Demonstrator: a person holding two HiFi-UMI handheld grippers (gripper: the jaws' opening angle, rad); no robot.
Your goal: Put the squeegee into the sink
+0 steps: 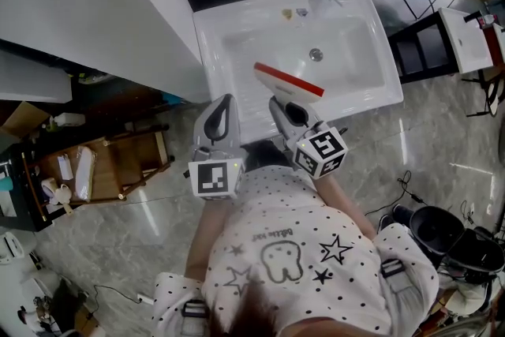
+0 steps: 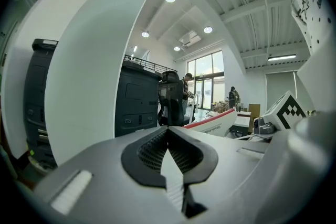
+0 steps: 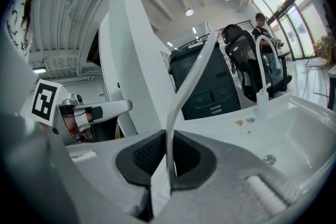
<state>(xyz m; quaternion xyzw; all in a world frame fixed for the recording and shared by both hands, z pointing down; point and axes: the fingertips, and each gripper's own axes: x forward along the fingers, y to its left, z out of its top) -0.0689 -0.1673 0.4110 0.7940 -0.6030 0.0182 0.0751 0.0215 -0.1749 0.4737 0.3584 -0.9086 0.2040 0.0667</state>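
The right gripper (image 1: 278, 101) is pinched tight on the white squeegee (image 1: 289, 81) (it has a red edge) and holds it up over the white sink (image 1: 359, 51). The left gripper (image 1: 224, 102) is just beside it, near the sink's front edge, with its jaws closed on nothing

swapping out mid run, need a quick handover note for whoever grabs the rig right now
Left gripper: fingers shut, empty, at the sink's near edge.
Right gripper: shut on the squeegee, which has a white body and a red blade.
The squeegee is held in the air over the white sink, on the basin's left side, not set down.
Done: squeegee picked up and brought over the sink.
Left: lower it into the basin, open the fingers, pull back.
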